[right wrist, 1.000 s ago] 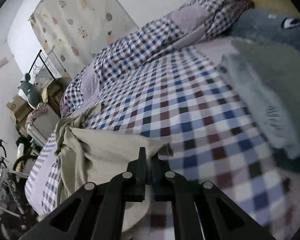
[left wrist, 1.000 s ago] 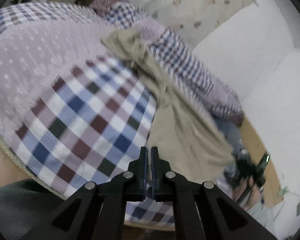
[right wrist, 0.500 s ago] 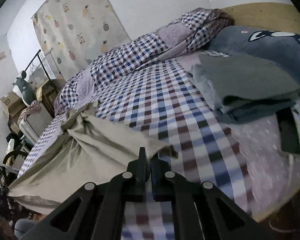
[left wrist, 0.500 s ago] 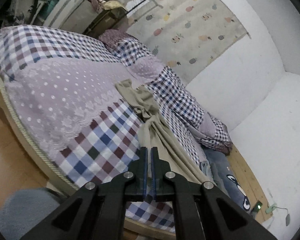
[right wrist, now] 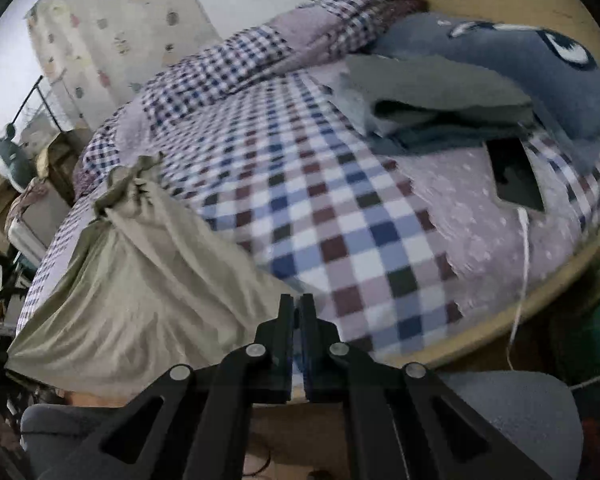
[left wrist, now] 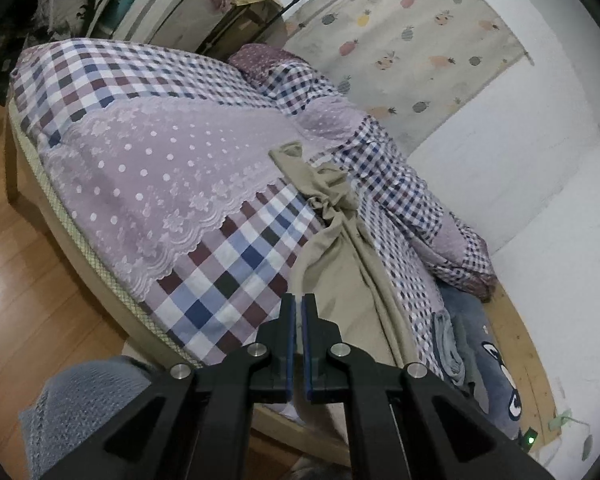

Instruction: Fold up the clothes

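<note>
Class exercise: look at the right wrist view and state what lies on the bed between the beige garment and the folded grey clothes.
In the right wrist view, only bare checked bedspread lies between the beige garment and the folded grey clothes; nothing else rests there.

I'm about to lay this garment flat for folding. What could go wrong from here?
The beige garment is bunched at its far end and hangs over the bed edge, so it may slide or stay twisted. Both tongs, left and right, pinch only thin edges, which could slip. The white cable could snag.
</note>
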